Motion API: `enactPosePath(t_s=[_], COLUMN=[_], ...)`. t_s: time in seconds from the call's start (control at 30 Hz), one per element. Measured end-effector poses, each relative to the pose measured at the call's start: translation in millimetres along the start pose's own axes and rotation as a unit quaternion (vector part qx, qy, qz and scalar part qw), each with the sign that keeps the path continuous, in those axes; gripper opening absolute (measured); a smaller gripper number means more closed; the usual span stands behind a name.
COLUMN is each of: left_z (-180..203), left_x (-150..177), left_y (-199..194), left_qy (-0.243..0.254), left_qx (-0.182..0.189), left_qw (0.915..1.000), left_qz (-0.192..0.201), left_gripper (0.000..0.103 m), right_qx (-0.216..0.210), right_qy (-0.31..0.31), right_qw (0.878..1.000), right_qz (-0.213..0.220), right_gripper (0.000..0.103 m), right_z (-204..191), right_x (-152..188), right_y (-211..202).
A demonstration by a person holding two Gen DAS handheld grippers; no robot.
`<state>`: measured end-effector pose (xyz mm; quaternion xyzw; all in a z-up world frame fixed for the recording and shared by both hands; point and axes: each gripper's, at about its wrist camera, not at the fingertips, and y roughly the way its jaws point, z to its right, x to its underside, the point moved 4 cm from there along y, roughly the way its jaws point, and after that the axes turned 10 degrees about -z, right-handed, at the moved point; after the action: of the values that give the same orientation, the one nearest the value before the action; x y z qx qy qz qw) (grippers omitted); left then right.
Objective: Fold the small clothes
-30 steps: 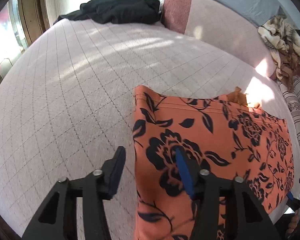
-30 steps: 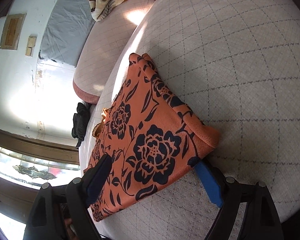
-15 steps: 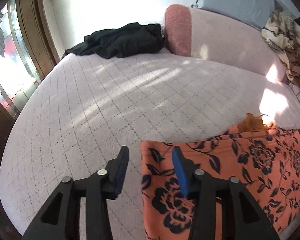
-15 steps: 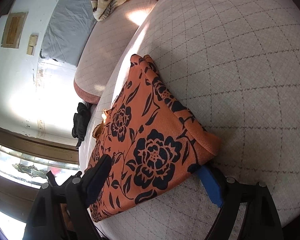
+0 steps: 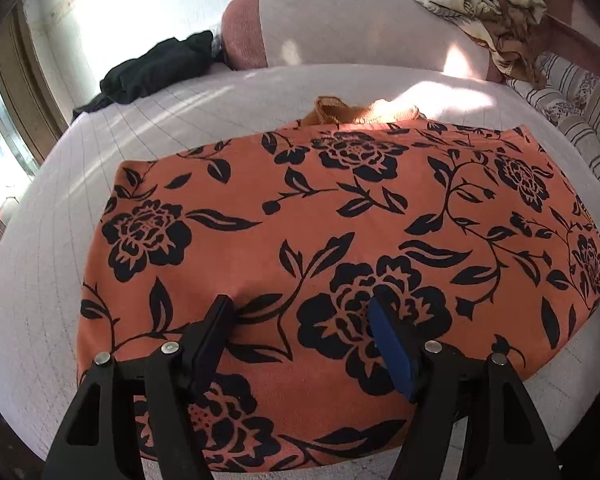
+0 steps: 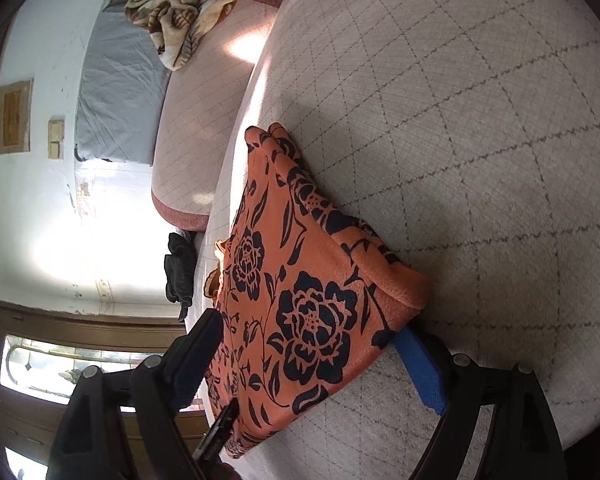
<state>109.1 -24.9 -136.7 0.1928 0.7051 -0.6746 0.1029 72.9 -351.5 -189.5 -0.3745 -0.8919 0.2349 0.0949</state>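
The quilted bed surface (image 5: pixel 228 92) serves as the folding area. The orange floral garment (image 5: pixel 340 216) is laid flat on it, near the front edge, so that fold lines can be set. The right gripper (image 6: pixel 320 364) is held wide at the garment's corner, jaws released, fabric between but unpressed. The left gripper (image 5: pixel 300 328) is poised above the near hem, jaws opening, nothing gripped.
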Motion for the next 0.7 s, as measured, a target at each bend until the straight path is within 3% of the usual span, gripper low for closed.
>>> enactPosePath(t_s=[0.2,0.27,0.3,0.33,0.43,0.53,0.6,0.63,0.7], left_z=[-9.7,-9.4,-7.4,-6.3,-6.5,0.1,13.0,20.5,29.5], left_x=[-4.7,-2.3,-0.1,0.2,-1.0,-8.5,-12.2,-11.6,-4.8], left_y=[-4.5,-0.1,-0.7,-0.3,-7.1,-29.5,-31.2,-22.0,2.3], left_qy=[-0.023,-0.018,-0.017,-0.016,-0.021,-0.018,0.006,0.019,0.037], left_qx=[0.021,0.021,0.019,0.018,0.016,0.02,0.016,0.015,0.013], left_qw=[0.9993,0.9994,0.9996,0.9996,0.9995,0.9993,0.9989,0.9994,0.9991], left_qz=[-0.018,-0.019,-0.013,-0.013,-0.019,0.027,0.043,0.026,-0.018], left_gripper=[0.071,0.072,0.073,0.073,0.073,0.073,0.073,0.073,0.073], right_qx=[0.011,0.029,0.034,0.043,0.076,0.121,0.158,0.161,0.136], right_qy=[0.015,0.003,0.004,0.004,-0.037,-0.086,-0.083,-0.064,-0.05], right_qw=[1.0,1.0,0.999,0.999,0.996,0.988,0.984,0.985,0.989], right_qz=[0.004,0.002,-0.006,-0.005,0.016,0.038,0.021,-0.004,-0.01], right_gripper=[0.087,0.062,0.027,0.017,0.013,0.013,0.017,0.019,0.023], right_z=[-4.6,-9.1,-9.1,-9.1,-23.0,-36.0,-23.2,-12.4,-6.9], right_x=[-7.0,-7.5,-7.9,-8.0,-4.0,2.6,2.6,2.3,1.7], right_y=[3.1,6.8,10.1,11.2,6.0,0.8,9.6,16.1,7.0])
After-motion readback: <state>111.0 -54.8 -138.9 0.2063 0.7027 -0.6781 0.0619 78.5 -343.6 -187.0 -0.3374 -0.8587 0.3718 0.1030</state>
